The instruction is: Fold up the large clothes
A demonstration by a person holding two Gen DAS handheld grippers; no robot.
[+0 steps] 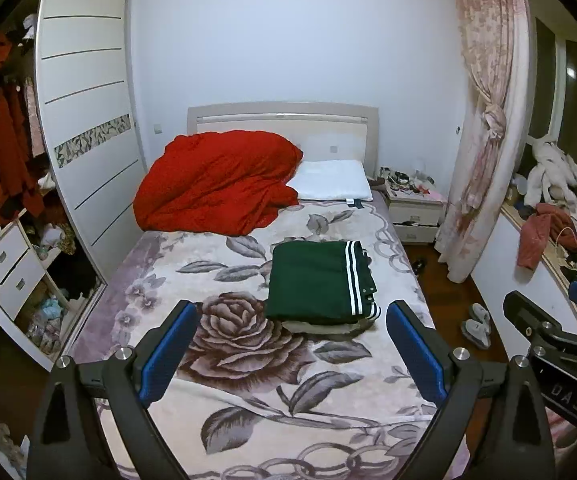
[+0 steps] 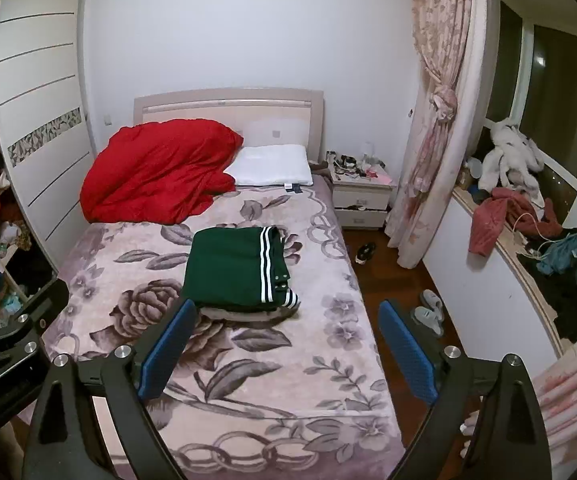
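A dark green garment with white stripes (image 1: 316, 280) lies folded flat on the floral bed cover (image 1: 228, 360), on top of a light folded piece. It also shows in the right wrist view (image 2: 232, 268). My left gripper (image 1: 292, 320) is open and empty, held above the bed's near part, short of the green garment. My right gripper (image 2: 284, 320) is open and empty, also short of the garment, over the bed's right side. The right gripper shows at the right edge of the left wrist view (image 1: 556, 312).
A red quilt (image 1: 216, 184) and white pillow (image 1: 332, 180) lie at the headboard. A wardrobe (image 1: 84, 120) stands left, a nightstand (image 2: 362, 192) and curtain (image 2: 436, 120) right. Slippers (image 2: 428, 312) and a shoe lie on the floor. Clothes pile on the window sill (image 2: 528, 216).
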